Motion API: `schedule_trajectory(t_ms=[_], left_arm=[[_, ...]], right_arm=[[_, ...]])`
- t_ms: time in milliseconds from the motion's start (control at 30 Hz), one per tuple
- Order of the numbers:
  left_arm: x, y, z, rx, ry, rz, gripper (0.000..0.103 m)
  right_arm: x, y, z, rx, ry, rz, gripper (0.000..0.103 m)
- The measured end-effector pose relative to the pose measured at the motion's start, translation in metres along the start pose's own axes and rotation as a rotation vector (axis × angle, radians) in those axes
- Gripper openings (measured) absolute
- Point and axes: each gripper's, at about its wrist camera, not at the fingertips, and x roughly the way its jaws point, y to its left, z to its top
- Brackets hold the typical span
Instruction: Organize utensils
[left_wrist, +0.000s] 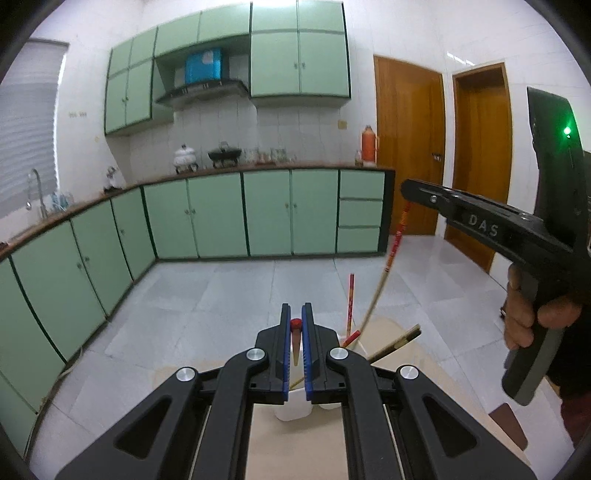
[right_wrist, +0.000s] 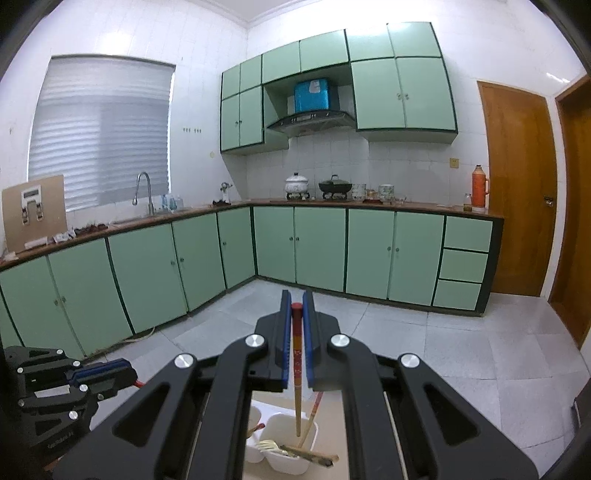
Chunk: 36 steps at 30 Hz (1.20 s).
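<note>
Red-tipped chopsticks: one per gripper, left (left_wrist: 296, 325), right (right_wrist: 296, 307).

The white holder (left_wrist: 291, 410) sits mostly hidden behind the left tongs (left_wrist: 296, 325).

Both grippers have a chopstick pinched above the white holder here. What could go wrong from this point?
1. The right gripper pinches its chopstick only near the red top, so the long free end may swing and miss the white holder.
2. The left gripper also grips its chopstick by the tip, so it could slip out.
3. The chopsticks may knock the fork or other leaning chopsticks.
</note>
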Motion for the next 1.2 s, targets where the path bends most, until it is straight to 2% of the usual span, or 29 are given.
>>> schedule_trajectory(t_ms=[333,433,533,767,900,1100,1200], left_arm=[[0.058,0.01,-0.002,-0.012,0.073,-0.02,0.006],[0.064,0.014,-0.005,-0.037,0.072,-0.02,0.018],[0.063,0.016,-0.008,-0.065,0.061,-0.025,0.022],[0.032,0.016,-0.011,-0.095,-0.024,0.028,0.048],[0.011,0.015,-0.016,-0.107,-0.059,0.048,0.059],[-0.023,0.007,-0.029,-0.121,-0.089,0.083,0.074],[-0.039,0.002,-0.037,-0.127,-0.096,0.095,0.082]], right_arm=[[0.047,0.003,-0.036,-0.008,0.117,0.007,0.005],[0.05,0.001,-0.048,-0.006,0.149,0.003,0.011],[0.045,-0.001,-0.056,0.0,0.15,-0.002,0.023],[0.013,-0.006,-0.059,0.033,0.123,-0.029,0.05],[-0.014,-0.001,-0.064,0.025,0.104,-0.043,0.067],[-0.058,0.002,-0.078,0.048,0.104,-0.069,0.087],[-0.077,0.003,-0.086,0.074,0.113,-0.073,0.091]])
